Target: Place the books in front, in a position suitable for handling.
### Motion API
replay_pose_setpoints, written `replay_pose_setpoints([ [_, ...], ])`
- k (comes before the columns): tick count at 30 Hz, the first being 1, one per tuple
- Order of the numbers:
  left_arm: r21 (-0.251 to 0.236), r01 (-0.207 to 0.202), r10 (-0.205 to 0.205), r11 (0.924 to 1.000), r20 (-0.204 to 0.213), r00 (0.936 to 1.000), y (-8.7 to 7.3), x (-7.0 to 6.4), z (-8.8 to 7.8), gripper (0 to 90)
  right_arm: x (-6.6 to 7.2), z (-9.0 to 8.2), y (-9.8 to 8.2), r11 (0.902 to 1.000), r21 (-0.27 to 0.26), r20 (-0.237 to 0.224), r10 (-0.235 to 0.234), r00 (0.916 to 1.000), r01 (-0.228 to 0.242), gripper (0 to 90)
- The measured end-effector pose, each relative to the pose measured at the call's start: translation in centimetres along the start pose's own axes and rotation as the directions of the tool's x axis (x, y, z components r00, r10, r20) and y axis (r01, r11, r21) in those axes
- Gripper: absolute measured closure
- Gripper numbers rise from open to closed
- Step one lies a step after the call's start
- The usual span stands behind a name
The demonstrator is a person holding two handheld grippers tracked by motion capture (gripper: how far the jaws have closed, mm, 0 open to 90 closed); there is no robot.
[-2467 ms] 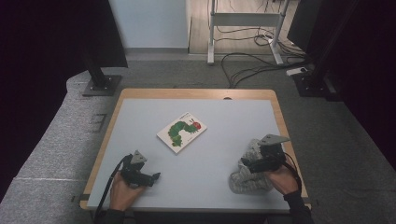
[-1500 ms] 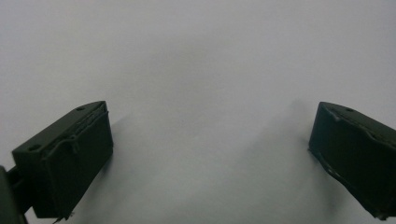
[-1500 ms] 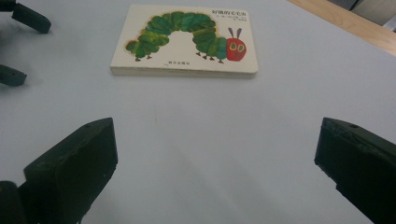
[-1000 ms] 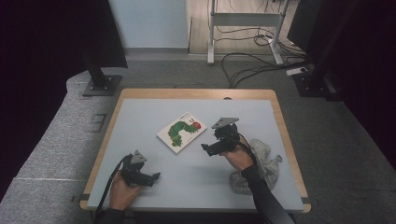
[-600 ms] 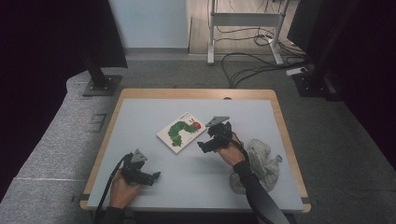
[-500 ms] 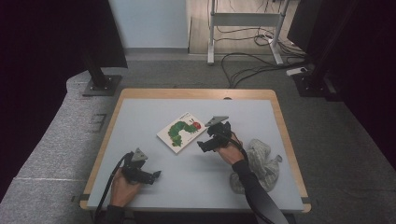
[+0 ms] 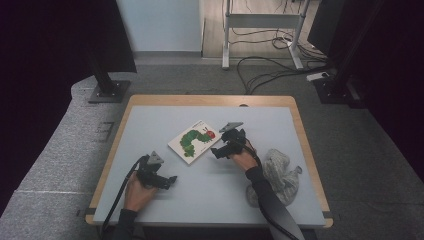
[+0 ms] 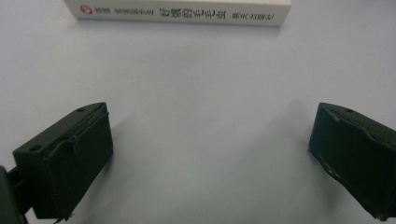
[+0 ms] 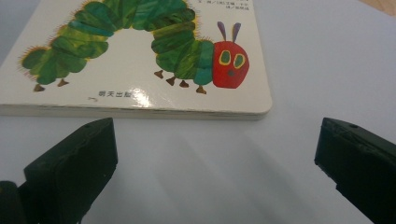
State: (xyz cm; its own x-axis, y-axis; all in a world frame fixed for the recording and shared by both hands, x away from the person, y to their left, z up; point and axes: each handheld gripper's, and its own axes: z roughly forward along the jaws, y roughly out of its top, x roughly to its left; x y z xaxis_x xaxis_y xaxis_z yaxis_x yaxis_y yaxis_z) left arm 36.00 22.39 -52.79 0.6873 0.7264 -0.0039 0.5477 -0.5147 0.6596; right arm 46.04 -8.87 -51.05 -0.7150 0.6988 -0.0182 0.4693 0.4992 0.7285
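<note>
Book (image 7: pixel 195 141): table centre; top edge cut off in right gripper view.
Right gripper (image 7: pixel 216 152): jaws wide apart, empty, at book's 3 o'clock.
Left gripper (image 7: pixel 171 180): jaws wide apart, empty, at book's 7 o'clock.

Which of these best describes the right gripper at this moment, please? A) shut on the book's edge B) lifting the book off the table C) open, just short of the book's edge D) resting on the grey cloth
C: in the right gripper view the right gripper has its jaws wide apart, with bare table between them and the near edge of the caterpillar book, which lies flat.
</note>
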Motion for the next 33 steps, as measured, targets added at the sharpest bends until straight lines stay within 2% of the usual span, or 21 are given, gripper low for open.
replay_pose_setpoints([
  [10, 0.0, -0.026, 0.026, 0.9997, 0.02, 0.9995, 1.7, 0.0, 1.5, 0.0, -0.6, 2.0, 0.3, 0.9998, 0.016, -0.028, 0.014, 0.9995, -0.014, 0.0],
  [18, -0.002, -0.05, 0.05, 0.9988, 0.043, 0.9978, 2.8, -0.8, 2.5, 0.0, -1.0, 3.4, 0.6, 0.9991, 0.041, -0.071, 0.012, 0.9974, -0.01, 0.0],
  [28, 0.001, -0.069, 0.069, 0.9976, 0.06, 0.9958, 3.7, -1.3, 3.3, 0.0, -1.8, 4.0, 1.1, 0.9991, 0.032, -0.155, 0.033, 0.9875, -0.028, 0.0],
  [33, 0.0, -0.076, 0.076, 0.9971, 0.072, 0.9945, 3.7, -1.3, 3.4, 0.0, -1.5, 4.2, 1.2, 0.9995, 0.025, -0.178, 0.024, 0.9838, -0.02, 0.0],
])
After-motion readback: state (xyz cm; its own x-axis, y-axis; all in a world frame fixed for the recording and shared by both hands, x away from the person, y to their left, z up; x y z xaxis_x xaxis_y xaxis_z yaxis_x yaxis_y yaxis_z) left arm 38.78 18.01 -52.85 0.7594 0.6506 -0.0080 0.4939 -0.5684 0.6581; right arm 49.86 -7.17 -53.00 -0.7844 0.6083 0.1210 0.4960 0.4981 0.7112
